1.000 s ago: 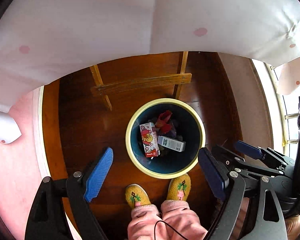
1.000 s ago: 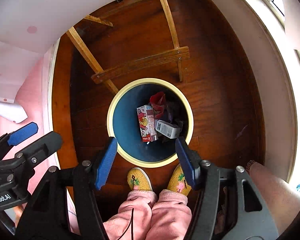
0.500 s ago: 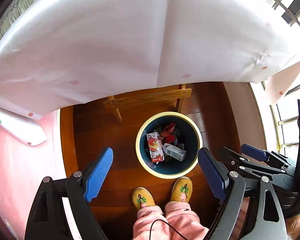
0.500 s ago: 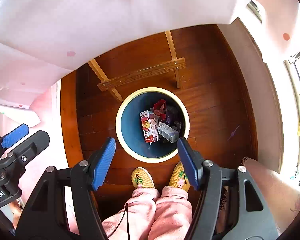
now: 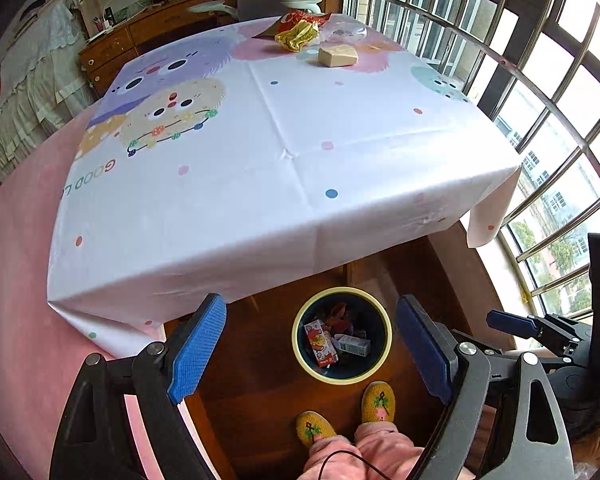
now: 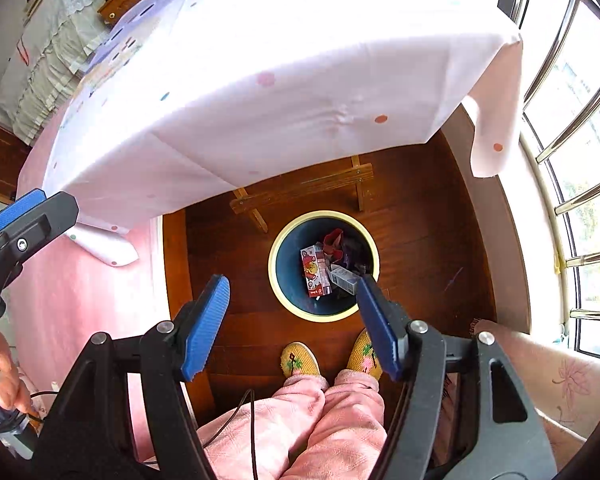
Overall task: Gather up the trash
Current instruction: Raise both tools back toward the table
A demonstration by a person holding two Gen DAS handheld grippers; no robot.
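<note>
The near part of the table (image 5: 292, 148) is lying bare, leaving open room up to the wrappers (image 5: 298, 34) and block (image 5: 338, 56) crowding the far edge. Below, the bin (image 6: 278, 276) is standing uncovered, its mouth open from above.

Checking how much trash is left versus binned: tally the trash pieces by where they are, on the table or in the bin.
On the table: 3 at least: red wrapper, yellow wrapper, tan box
In the bin: 3 distinct: red carton, white box, red wrapper; darker pieces beneath, uncountable
Total: 6 clearly visible
</note>
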